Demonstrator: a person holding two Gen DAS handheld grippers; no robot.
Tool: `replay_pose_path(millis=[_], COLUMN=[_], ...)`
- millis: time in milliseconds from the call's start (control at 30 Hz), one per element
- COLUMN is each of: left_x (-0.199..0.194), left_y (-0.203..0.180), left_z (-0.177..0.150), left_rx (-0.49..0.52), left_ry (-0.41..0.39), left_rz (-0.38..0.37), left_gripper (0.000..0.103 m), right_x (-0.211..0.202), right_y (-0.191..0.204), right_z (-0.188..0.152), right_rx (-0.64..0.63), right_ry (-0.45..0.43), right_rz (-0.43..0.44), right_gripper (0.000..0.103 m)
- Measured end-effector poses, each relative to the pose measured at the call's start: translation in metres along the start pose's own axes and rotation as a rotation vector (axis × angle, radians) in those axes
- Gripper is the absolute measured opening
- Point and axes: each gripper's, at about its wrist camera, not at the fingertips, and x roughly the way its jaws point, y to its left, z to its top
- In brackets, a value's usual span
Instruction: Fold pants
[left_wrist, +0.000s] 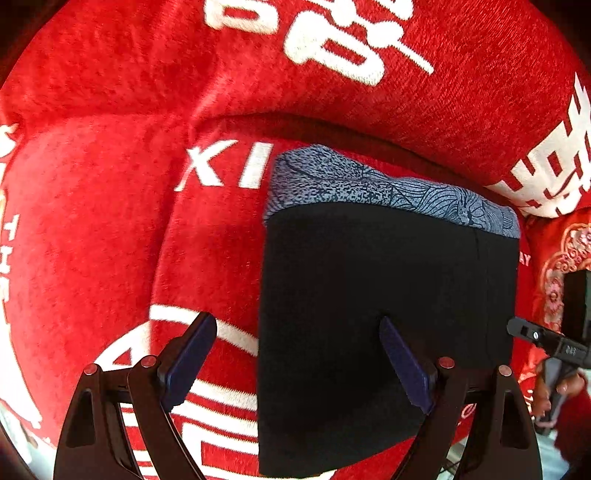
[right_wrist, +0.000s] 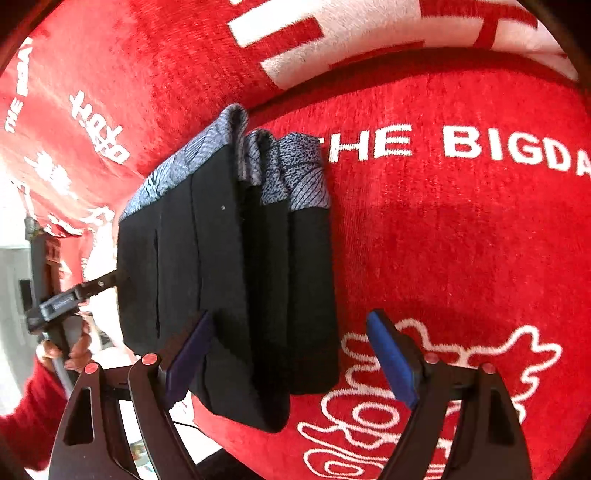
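Pants (left_wrist: 384, 302) folded, black with patterned cuffs, on red cushion (left_wrist: 110, 221); jaws of both grippers released.

"THE BIGDA" and "XI" in white on red sofa cover (right_wrist: 461, 229).

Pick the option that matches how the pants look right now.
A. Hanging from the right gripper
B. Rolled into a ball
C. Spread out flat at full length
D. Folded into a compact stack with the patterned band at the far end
D: the black pants lie in stacked layers on the red cushion, patterned band at the far end, while the left gripper and right gripper are both open, gripping nothing.
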Motion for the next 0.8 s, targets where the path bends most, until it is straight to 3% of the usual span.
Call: replay_pose_path(millis=[67,133,400,600,800], left_x=[0.008,0.014,0.038,0.049,0.025], left_y=[0.001,0.001,-0.008,-0.009,-0.035], left_z=[0.004,0.008,0.015,0.014,0.003], left_rx=[0.0,-0.003,0.019,-0.023,0.058], left_ry=[0.014,0.026,0.043,0.026,-0.07], left_rz=[-0.041,-0.066,-0.123,-0.151,-0.11], left_gripper=[0.091,0.101,0.101,0.102,0.069], right_x=[0.001,0.002,0.019,0.036,0.028], right_y=[-0.006,-0.01,-0.011,-0.008,0.005], right_z=[0.004,0.007,0.021,0.034,0.031], right_rx=[0.027,0.039,-0.001,0.01,-0.001], right_ry=[-0.005,-0.011,0.046,0.062,0.046], right_rz=[0.036,0.067,0.177,0.239,0.212], right_gripper=[0.087,0.087,0.087,0.086,0.05])
